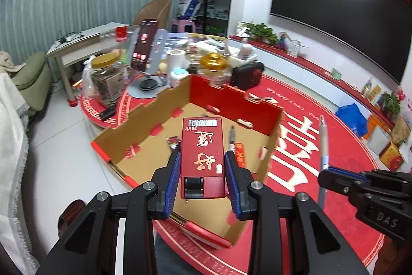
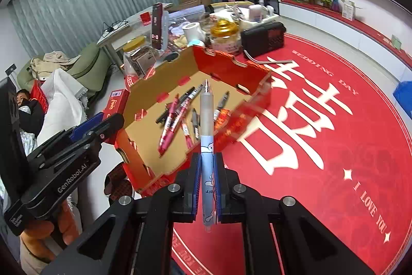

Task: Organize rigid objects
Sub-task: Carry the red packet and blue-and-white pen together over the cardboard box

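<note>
The flat red rectangular box with gold characters and a barcode label [image 1: 201, 156] is clamped between the blue-padded jaws of the left gripper [image 1: 202, 172], raised above the open red-and-brown cardboard tray [image 1: 144, 117] and pointing lengthwise toward its far wall. The slim light-blue pen with a frosted grey upper barrel and cartoon print [image 2: 207, 146] is pinched in the fully closed right gripper [image 2: 207, 182]; it stands up along the fingers, its tip over the tray's near right edge.

Inside the tray lie several loose pens [image 2: 180, 115], pink, black and grey, scattered at differing angles across the brown floor. From the left wrist view only one dark pen [image 1: 232, 138] shows beside the held box, the rest hidden behind it.

The tray sits on a round red table cover with large white characters and English lettering [image 2: 322, 120]. Beyond the tray's far wall stand a gold-lidded glass jar [image 1: 215, 66], a yellow-lidded clear jar of dark contents [image 1: 106, 79], a white tape roll [image 1: 176, 58], a black box-shaped radio [image 2: 264, 39] and a phone upright on a grey stand [image 1: 144, 45].

A large dark wall screen [image 1: 342, 4] hangs at right.
</note>
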